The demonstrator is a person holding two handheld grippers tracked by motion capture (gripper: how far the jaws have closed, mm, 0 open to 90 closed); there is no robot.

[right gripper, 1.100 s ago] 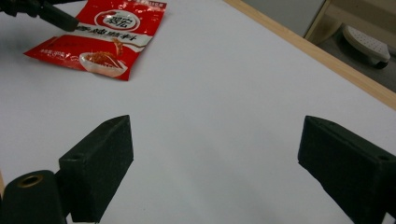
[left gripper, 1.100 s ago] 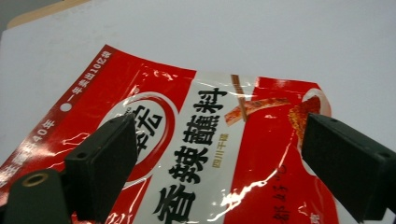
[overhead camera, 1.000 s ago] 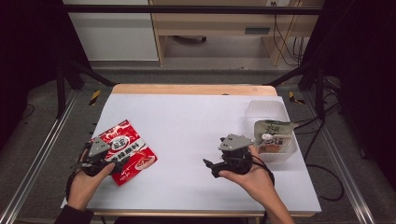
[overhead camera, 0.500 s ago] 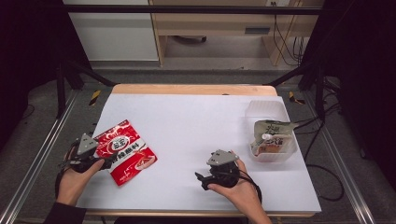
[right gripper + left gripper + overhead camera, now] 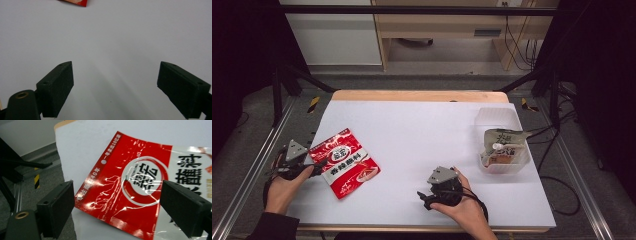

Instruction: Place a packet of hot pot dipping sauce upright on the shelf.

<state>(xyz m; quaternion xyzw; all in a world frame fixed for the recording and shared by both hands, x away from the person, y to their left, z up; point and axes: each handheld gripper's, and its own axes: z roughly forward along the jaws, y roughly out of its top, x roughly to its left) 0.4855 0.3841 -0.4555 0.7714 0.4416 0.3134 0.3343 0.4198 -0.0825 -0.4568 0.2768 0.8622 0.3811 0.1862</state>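
1. At the table's left edge lies the red pouch [image 5: 345,163], flat, with the left gripper [image 5: 117,212] just beside it, jaws wide apart and empty.
2. Right gripper [image 5: 428,196] rests near the front edge, jaws apart, nothing between them.
3. Likely risk: the thin, glossy pouch may slide or buckle if pinched only at its corner.
4. A second pouch sits in the tub [image 5: 507,117], well apart.

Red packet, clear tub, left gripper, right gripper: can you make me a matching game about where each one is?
1 red packet
2 clear tub
3 left gripper
4 right gripper

A holds a grey pouch
B at the table's left edge, jaws open beside the packet
C over bare white table, jaws open
D flat on the table's left part

Pairs: 1-D, 2-A, 3-B, 4-C
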